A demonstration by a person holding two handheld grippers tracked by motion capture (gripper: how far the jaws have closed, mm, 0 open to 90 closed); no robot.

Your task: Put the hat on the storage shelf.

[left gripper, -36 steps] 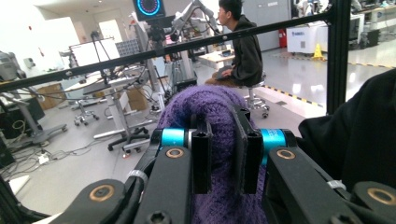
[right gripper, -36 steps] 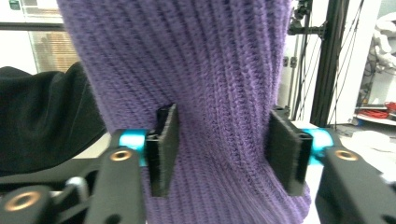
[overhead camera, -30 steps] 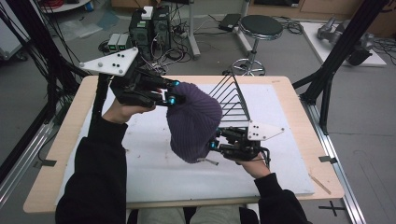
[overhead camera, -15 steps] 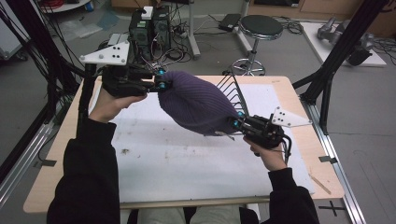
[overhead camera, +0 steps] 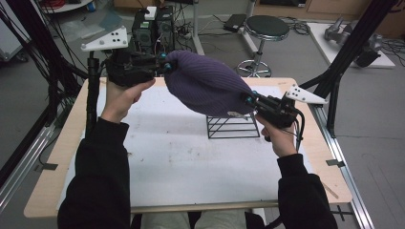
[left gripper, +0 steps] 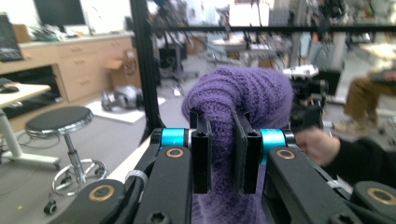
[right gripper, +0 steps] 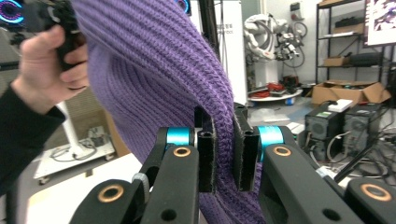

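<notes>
Purple knit hat (overhead camera: 207,88) hangs stretched in the air above the bench's (overhead camera: 167,157) far right part, over a black wire rack (overhead camera: 231,126). Left gripper (overhead camera: 165,64) pinches one end, right gripper (overhead camera: 249,100) the other; both sets of fingers (left gripper: 201,149) are clamped tight on the knit. Its long axis slopes from far left down to near right, directly above the rack.
</notes>
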